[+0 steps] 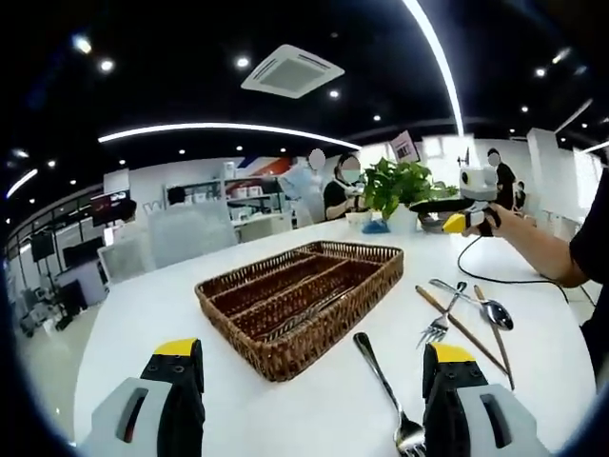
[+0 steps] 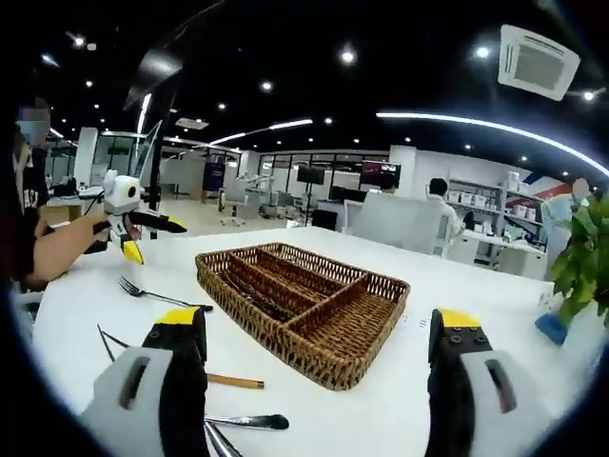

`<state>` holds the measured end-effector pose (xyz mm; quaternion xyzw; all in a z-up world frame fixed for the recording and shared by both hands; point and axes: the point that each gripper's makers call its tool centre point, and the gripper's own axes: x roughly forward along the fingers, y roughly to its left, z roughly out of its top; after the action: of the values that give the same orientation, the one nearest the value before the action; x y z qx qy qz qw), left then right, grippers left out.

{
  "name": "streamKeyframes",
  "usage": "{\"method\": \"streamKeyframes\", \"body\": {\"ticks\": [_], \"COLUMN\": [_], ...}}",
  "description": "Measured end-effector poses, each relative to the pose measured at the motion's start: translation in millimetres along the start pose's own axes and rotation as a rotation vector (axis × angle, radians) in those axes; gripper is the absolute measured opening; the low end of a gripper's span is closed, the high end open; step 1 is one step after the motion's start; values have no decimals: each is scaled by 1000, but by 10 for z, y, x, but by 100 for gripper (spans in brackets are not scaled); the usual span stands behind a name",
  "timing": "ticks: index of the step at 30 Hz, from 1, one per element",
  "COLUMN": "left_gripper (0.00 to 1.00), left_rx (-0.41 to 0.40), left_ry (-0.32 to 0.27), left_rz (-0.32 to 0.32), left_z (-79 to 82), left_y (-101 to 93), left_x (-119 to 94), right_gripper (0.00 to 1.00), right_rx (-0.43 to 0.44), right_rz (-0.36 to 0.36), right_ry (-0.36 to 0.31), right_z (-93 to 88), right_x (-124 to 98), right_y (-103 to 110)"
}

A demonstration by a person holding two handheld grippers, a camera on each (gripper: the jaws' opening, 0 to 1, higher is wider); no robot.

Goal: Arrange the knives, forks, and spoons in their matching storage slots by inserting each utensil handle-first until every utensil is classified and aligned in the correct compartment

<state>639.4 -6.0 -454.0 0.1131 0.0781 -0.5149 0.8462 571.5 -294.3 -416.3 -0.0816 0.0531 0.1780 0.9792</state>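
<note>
A brown wicker cutlery tray (image 1: 328,328) with long slots and one cross slot sits mid-table, seemingly empty. To its right lie a fork (image 1: 385,386), a second fork (image 1: 438,326), a spoon (image 1: 483,307) and wooden chopsticks (image 1: 468,331). My left gripper (image 1: 314,386) stands open just in front of the tray, nothing between its fingers. My right gripper (image 2: 319,371) is also open and empty, facing the tray (image 2: 266,328) from another side. In the right gripper view a fork (image 2: 157,293), a chopstick (image 2: 228,381) and a dark-tipped utensil (image 2: 249,421) lie left of the tray.
The white table (image 1: 171,305) has bare room left of the tray. A potted plant (image 1: 400,186) and a black cable (image 1: 495,271) are at the far side. The right gripper (image 1: 466,205) is held up by a hand; the left gripper (image 2: 133,224) appears likewise. People sit behind.
</note>
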Motion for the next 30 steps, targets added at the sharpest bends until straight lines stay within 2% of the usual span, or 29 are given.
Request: {"method": "streamKeyframes", "body": {"ticks": [2, 3, 4, 5, 8, 13, 17, 23, 30], "left_gripper": [100, 100, 100, 100, 100, 100, 100, 100, 100], "left_rx": [4, 6, 7, 11, 18, 3, 3, -1, 3], "left_ry": [-3, -3, -3, -3, -3, -14, 16, 75, 74], "left_rz": [1, 3, 4, 3, 0, -11, -12, 4, 15], "left_z": [17, 20, 24, 28, 40, 45, -33, -148, -130], "left_y": [3, 8, 13, 12, -1, -9, -8, 2, 14], "left_x": [-5, -6, -9, -10, -18, -15, -11, -26, -43], "right_gripper": [100, 100, 100, 100, 100, 100, 100, 100, 100], "right_rx": [13, 18, -7, -32, -27, -35, -16, -16, 8], "right_rz": [8, 15, 43, 47, 48, 37, 38, 44, 23], "right_ry": [-10, -1, 34, 38, 59, 54, 28, 55, 73], "right_z": [-62, -105, -179, -190, -245, -231, -183, -220, -209], "right_x": [3, 9, 10, 11, 13, -19, -41, -67, -114], "right_y": [21, 40, 102, 117, 124, 116, 108, 107, 75]}}
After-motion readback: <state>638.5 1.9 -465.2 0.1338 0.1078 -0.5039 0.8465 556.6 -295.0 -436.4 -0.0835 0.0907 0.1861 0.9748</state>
